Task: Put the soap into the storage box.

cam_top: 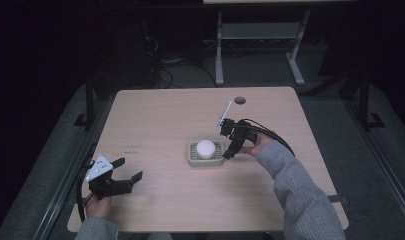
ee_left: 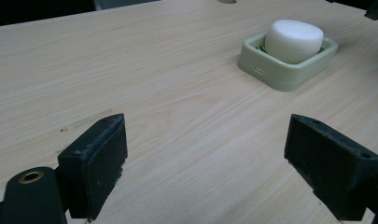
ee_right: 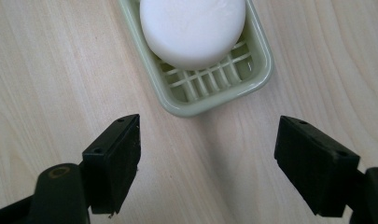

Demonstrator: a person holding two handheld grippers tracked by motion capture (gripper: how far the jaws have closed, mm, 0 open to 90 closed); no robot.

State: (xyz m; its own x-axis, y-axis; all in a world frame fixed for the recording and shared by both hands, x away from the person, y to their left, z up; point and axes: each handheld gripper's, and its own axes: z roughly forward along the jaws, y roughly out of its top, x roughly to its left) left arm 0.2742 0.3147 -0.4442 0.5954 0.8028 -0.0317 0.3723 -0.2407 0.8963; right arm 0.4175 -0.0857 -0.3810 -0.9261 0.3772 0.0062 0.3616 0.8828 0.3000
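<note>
A pale green soap dish [cam_top: 193, 159] [ee_left: 289, 74] [ee_right: 252, 79] sits near the middle of the wooden table, and a white round soap bar [cam_top: 206, 148] [ee_left: 293, 39] [ee_right: 192, 29] lies in it. My right gripper [cam_top: 230, 151] [ee_right: 207, 158] hovers open just off the dish's right end, jaws pointing down at the table, with nothing between them. Far off at the table's front left, my left gripper [cam_top: 128, 170] [ee_left: 205, 163] is open and empty, low over bare wood and aimed toward the dish.
The table [cam_top: 160, 120] has a round cable hole [cam_top: 240, 100] at its back edge. A desk frame [cam_top: 260, 40] stands on the floor beyond. Bare wood lies between the left gripper and the dish.
</note>
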